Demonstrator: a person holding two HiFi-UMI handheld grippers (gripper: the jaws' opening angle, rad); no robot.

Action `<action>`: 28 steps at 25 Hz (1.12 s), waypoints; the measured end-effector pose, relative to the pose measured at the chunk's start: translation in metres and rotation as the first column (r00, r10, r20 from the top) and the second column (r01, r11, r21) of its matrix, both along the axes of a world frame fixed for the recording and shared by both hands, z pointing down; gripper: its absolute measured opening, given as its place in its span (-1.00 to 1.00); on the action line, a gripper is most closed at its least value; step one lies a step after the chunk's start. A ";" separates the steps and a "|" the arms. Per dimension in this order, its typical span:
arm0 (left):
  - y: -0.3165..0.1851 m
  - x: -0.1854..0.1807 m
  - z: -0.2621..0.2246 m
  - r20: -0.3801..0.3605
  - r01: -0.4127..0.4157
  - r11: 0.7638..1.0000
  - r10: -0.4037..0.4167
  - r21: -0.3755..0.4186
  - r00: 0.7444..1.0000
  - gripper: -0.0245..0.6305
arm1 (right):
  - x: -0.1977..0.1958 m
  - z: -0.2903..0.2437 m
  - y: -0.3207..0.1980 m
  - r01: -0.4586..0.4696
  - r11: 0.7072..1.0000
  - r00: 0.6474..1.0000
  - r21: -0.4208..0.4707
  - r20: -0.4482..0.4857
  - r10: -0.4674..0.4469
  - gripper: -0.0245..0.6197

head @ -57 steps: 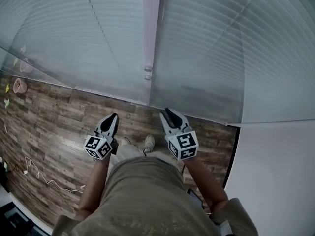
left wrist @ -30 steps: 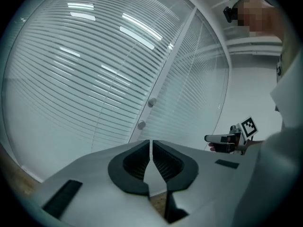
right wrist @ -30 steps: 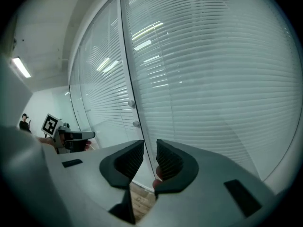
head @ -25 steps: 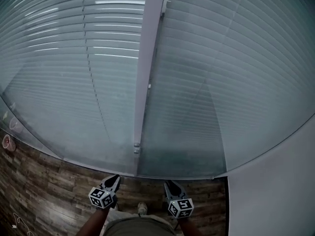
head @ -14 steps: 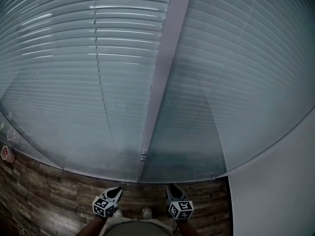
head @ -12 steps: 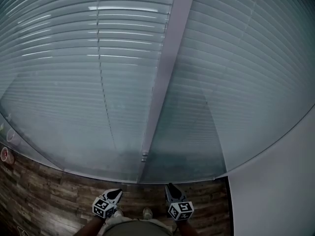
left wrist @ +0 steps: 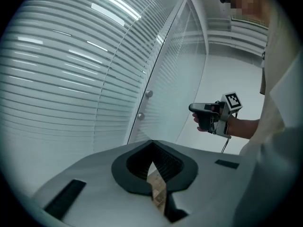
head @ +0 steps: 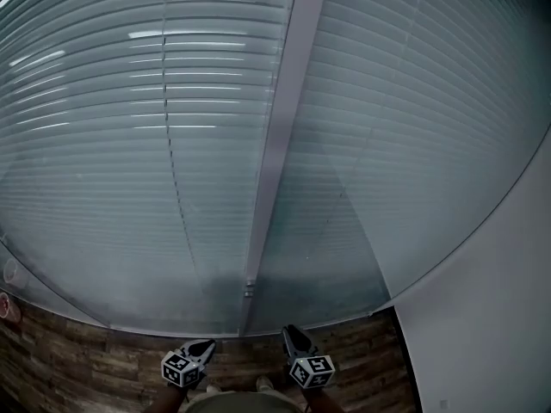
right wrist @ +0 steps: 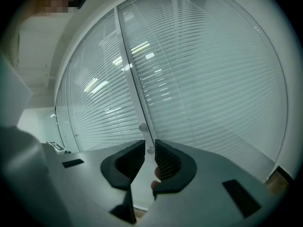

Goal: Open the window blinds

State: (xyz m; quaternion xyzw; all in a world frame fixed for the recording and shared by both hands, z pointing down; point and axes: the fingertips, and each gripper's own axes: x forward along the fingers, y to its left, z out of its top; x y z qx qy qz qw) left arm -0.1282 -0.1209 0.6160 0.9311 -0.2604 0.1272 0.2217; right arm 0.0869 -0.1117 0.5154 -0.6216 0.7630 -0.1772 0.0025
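Shut horizontal blinds (head: 129, 144) cover two glass panes either side of a pale mullion (head: 280, 127). Two small round knobs (head: 248, 287) sit low on that mullion, and the knobs (right wrist: 142, 126) also appear in the right gripper view. My left gripper (head: 200, 348) hangs low in front of the left pane, its jaws (left wrist: 152, 143) shut on nothing. My right gripper (head: 293, 335) points at the foot of the mullion. Its jaws (right wrist: 149, 145) have just been closing and still keep a narrow gap, with nothing between them. In the left gripper view a hand holds the right gripper (left wrist: 199, 110).
A thin cord (head: 176, 188) runs down the left blind. A white wall (head: 491, 317) meets the window at the right. Wood-plank floor (head: 77, 360) lies under the blinds, with a pink object (head: 7, 306) at the far left edge.
The head view has tilted up from the floor onto the blinds, and both grippers now sit at its bottom edge. The slats look the same.
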 end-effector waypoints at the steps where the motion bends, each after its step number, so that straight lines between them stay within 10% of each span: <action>1: 0.002 0.003 0.002 0.001 -0.008 1.000 0.008 -0.012 1.000 -0.89 | 0.001 -0.001 0.004 0.000 1.000 1.000 0.002 0.006 0.000 -0.70; 14: 0.020 0.059 0.034 -0.008 -0.048 0.998 0.048 -0.029 0.999 -0.89 | 0.019 0.044 0.028 0.162 0.985 0.987 -0.058 -0.001 -0.162 -0.88; 28: 0.018 0.105 -0.017 -0.078 0.131 0.991 -0.133 -0.028 0.988 -0.89 | 0.078 0.004 0.020 0.346 0.936 0.937 -0.072 -0.018 -0.348 -0.87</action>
